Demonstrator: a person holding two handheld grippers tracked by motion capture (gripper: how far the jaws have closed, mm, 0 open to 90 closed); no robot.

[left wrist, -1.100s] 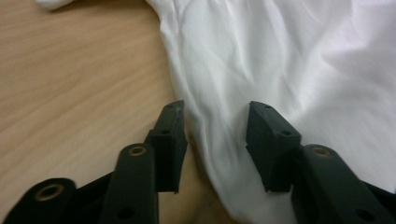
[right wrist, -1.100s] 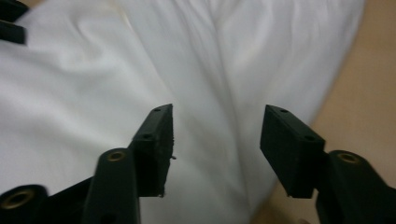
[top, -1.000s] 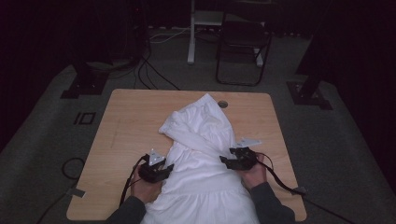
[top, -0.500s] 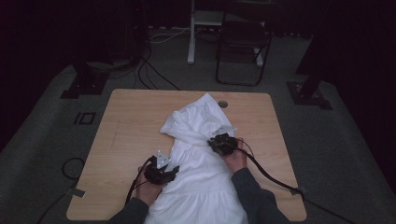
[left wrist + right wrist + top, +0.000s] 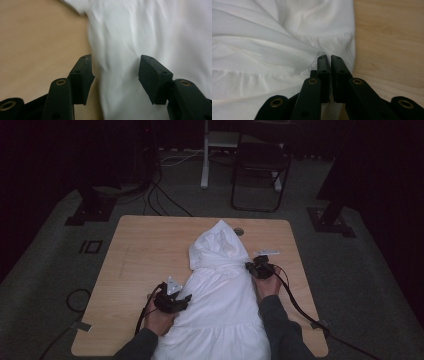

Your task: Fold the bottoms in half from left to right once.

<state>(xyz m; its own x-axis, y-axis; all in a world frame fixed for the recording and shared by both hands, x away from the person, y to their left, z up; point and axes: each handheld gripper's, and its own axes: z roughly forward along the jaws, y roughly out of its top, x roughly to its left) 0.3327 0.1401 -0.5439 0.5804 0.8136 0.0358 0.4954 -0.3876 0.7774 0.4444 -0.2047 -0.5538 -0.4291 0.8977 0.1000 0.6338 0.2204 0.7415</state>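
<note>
A: High view, note 1: white garment lies lengthwise down the middle of the worktop, its near end hanging over the near edge between the person's forearms. Far end is bunched into a rounded heap; I cannot tell if that is a hood or a folded-over part.

B: Left gripper?

A: At the garment's left edge, about halfway along. In the left gripper view its fingers stand wide apart, one over bare wood, the other over cloth, nothing pinched yet.

B: Right gripper?

A: At the right edge, near the heap. In the right gripper view the fingers are pressed together with a thin fold of the garment's gathered seam between them, so clamped on cloth.

B: Progress?

A: Judging by the lie, early: the cloth is roughly straightened, no clean fold made. Left side needs a grip before anything can be lifted or folded.

B: Change from half a second ago?

A: Right gripper has moved outward from on top of the cloth to its right edge. Left gripper sits much where it was, slightly farther up the edge.
</note>
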